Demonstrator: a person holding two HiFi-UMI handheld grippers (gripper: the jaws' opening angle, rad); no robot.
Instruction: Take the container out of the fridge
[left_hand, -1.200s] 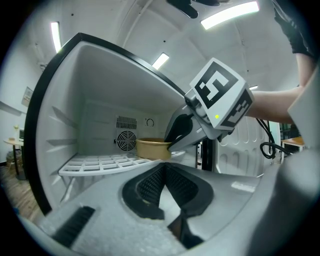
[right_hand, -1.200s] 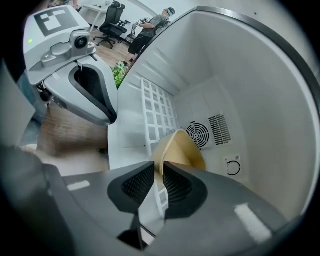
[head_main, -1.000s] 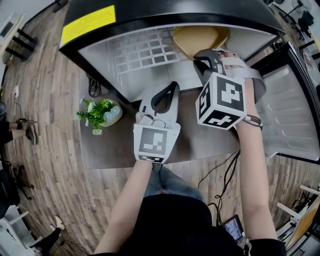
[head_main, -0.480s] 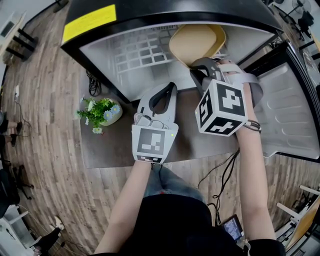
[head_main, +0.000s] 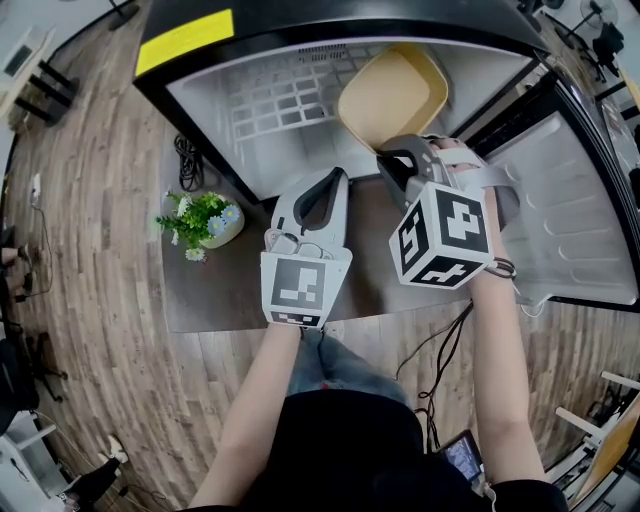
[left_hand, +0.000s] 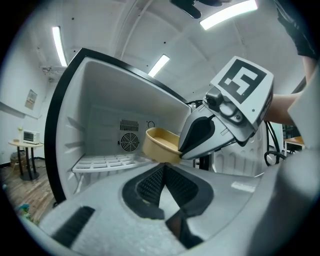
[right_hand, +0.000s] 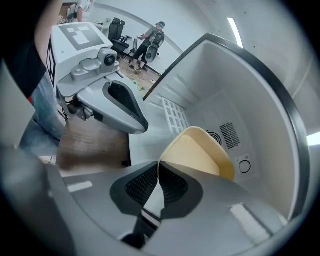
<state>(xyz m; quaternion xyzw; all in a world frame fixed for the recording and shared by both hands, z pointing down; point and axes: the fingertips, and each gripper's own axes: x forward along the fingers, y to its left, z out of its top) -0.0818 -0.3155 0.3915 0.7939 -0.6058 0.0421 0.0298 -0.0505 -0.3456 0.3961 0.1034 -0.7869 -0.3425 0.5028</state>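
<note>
Since R gripper (right_hand: 158, 169) just closed on container (head_main: 392, 95), it's slid out.

Layout | fridge (head_main: 200, 95) stood open ahead of the person | container (head_main: 392, 95) in its right half, over the wire shelf (head_main: 275, 105) | door (head_main: 565, 220) swung out to the right | mat (head_main: 230, 290) before the fridge | potted plant (head_main: 203, 222) on the mat's left end | coiled cable (head_main: 186, 165) just behind the plant, beside the fridge
</note>
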